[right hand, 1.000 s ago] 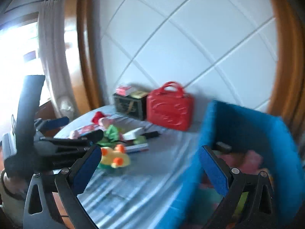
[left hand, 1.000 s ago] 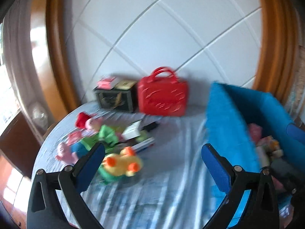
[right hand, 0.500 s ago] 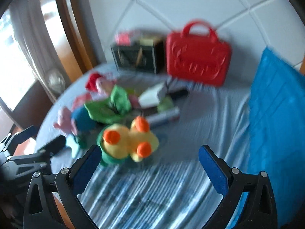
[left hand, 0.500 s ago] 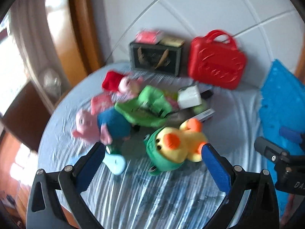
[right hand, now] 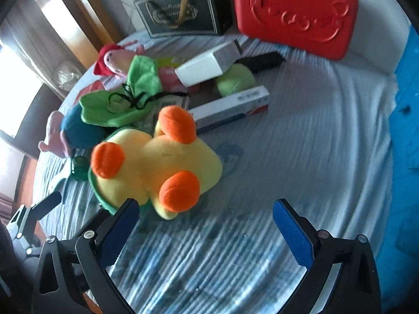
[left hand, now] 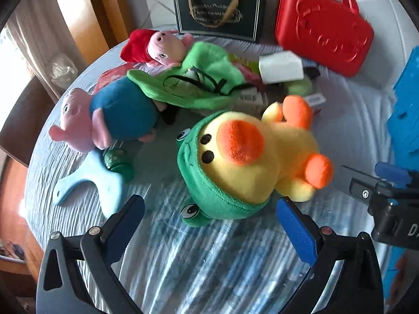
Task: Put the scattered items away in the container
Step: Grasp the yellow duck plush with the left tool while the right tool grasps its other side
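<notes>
— Yellow plush, that is what fills my left camera: a soft yellow duck toy with orange beak and feet and a green frog hood (left hand: pixel 243 162), lying on a round table under a pale blue striped cloth (left hand: pixel 209 261).

— Are your grippers on it?

— No. My left gripper (left hand: pixel 209 225) has its blue-padded fingers spread wide and empty, with the duck just beyond them. My right gripper (right hand: pixel 204 225) is likewise released and holding nothing; its left finger sits just beside the duck's underside.

— What else is scattered there?

— Behind the duck, a pink pig plush in a blue shirt (left hand: pixel 110 117), a second pink pig plush in red (left hand: pixel 154 47), and a floppy green fabric frog pouch with a black cord (left hand: pixel 193 83). A white cardboard box (right hand: pixel 207 65) rests on the pile, and a long white and blue carton (right hand: pixel 230 110) lies flat near the duck.

— And the container?

— The bright blue fabric bin (right hand: pixel 408 120) stands at the table's right edge, well apart from the duck. A red plastic handbag-shaped case (left hand: pixel 324 26) and a dark gift bag with gold handles (left hand: pixel 217 13) stand against the white wall.
</notes>
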Demonstrator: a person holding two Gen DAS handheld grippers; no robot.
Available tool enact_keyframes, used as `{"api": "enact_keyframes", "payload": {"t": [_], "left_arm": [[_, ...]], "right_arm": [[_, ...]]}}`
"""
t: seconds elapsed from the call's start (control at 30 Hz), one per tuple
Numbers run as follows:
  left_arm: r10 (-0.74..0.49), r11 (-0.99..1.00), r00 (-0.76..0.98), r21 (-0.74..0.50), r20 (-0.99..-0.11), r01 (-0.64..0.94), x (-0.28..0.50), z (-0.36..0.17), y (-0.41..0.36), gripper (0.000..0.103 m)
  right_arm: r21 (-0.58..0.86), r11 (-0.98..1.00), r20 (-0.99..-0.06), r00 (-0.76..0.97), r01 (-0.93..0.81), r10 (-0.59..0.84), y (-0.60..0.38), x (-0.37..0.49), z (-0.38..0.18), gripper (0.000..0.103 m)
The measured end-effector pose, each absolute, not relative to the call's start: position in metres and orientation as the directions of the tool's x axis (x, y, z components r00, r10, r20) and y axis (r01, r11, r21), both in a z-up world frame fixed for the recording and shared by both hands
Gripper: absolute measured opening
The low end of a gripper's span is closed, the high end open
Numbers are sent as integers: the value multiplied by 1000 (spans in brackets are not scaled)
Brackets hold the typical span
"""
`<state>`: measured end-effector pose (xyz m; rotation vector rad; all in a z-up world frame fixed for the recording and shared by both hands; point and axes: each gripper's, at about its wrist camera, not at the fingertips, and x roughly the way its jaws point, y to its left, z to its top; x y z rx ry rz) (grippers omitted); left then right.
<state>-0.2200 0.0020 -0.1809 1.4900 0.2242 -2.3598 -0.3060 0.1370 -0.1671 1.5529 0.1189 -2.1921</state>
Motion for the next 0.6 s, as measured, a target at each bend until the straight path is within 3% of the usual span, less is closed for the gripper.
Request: {"api": "enact_keyframes", "payload": {"t": [0.6], "left_arm": [[-127, -936, -343, -2, -931, 352, -249, -222, -3, 102]], "right_arm": [[213, -872, -936, -165, 440, -312, 112, -335, -214, 103]]}}
